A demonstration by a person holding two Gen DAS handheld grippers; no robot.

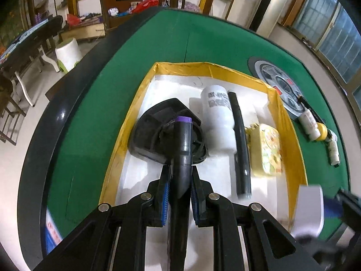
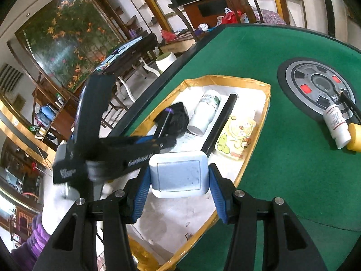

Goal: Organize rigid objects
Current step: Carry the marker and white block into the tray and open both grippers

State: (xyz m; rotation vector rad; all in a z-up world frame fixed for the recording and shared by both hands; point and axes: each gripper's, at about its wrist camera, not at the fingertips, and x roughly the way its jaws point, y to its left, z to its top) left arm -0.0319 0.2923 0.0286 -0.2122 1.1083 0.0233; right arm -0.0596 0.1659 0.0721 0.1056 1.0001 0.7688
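A white tray with a yellow taped rim [image 1: 126, 122] [image 2: 266, 103] sits on the green table. In it lie a black triangular object [image 1: 155, 124], a white bottle [image 1: 217, 113] [image 2: 206, 110], a black tube [image 1: 241, 140] [image 2: 220, 124] and a yellow pack [image 1: 267, 151] [image 2: 237, 137]. My left gripper [image 1: 179, 180] is shut on a black marker with a purple tip [image 1: 183, 135], held over the tray's near left. My right gripper [image 2: 178, 180] is shut on a white wall switch [image 2: 179, 172] above the tray's near edge; it shows blurred in the left wrist view [image 1: 309, 212].
On the green felt right of the tray sits a round grey control panel [image 1: 277, 83] [image 2: 315, 85]. Beside it lie a white bottle with a yellow cap [image 2: 338, 124] [image 1: 311, 124], a black pen [image 2: 349, 105] and a small white roll [image 1: 333, 153]. Chairs and furniture stand beyond the table's black edge.
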